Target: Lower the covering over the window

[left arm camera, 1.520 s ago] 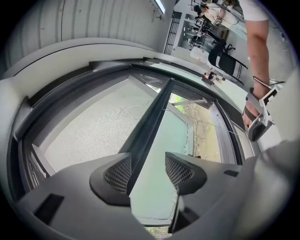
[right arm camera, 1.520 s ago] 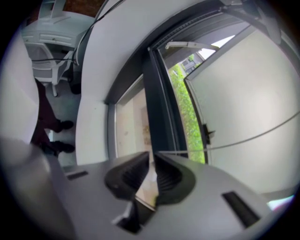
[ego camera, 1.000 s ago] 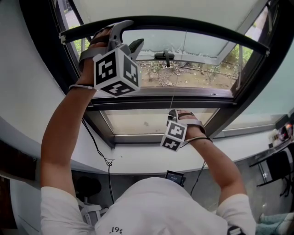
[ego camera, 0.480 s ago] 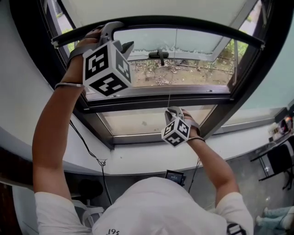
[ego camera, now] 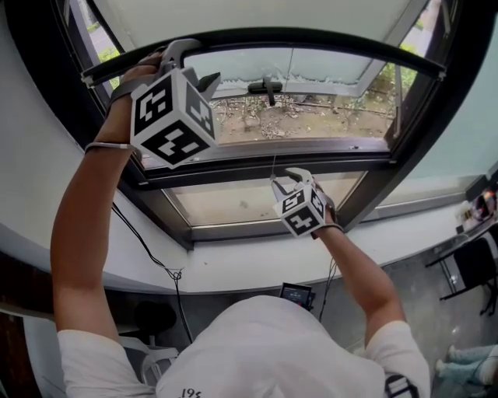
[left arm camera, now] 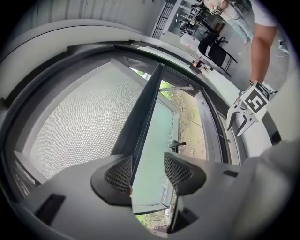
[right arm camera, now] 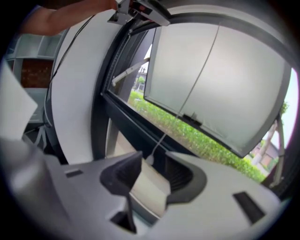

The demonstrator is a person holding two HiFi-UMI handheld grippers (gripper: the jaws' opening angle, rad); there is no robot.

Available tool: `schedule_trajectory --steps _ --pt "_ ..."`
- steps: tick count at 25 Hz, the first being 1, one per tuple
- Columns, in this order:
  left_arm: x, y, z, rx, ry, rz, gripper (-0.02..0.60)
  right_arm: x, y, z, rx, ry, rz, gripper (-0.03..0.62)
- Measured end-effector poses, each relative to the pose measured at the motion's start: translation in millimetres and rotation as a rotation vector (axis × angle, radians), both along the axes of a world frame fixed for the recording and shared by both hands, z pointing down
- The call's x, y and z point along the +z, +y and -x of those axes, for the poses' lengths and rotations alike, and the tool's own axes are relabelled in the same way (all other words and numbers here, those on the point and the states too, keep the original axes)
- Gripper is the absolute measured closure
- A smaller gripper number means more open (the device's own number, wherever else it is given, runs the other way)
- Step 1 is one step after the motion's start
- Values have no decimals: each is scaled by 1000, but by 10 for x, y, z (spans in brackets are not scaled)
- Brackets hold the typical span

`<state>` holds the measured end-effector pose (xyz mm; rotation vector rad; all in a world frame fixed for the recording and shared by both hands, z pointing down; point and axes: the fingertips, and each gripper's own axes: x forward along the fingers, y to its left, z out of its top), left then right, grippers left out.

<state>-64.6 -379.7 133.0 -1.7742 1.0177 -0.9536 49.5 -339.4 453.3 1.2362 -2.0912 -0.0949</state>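
Currently, both claws are standing spread: the left gripper (left arm camera: 147, 169) is straddling the bottom bar (ego camera: 311, 36) of the blind (ego camera: 257, 15) at 12 o'clock. The right gripper (right arm camera: 154, 173) has just been opening its jaws, with the pull cord (right arm camera: 201, 65) loose between them. With 0 grips, the blind may recoil upward.

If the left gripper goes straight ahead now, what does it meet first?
Probably the blind's dark bottom bar, lying between the left gripper's open jaws, which have just been closing; depth unclear.
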Motion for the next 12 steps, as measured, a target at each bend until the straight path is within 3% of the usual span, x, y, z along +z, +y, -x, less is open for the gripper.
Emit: schedule_trajectory --steps 8,12 --pt "178 -25 2 -13 -22 27 371 -114 28 -70 -22 47 -21 416" --pt "390 -1 12 -19 -49 72 371 -347 48 -124 -37 63 -80 416"
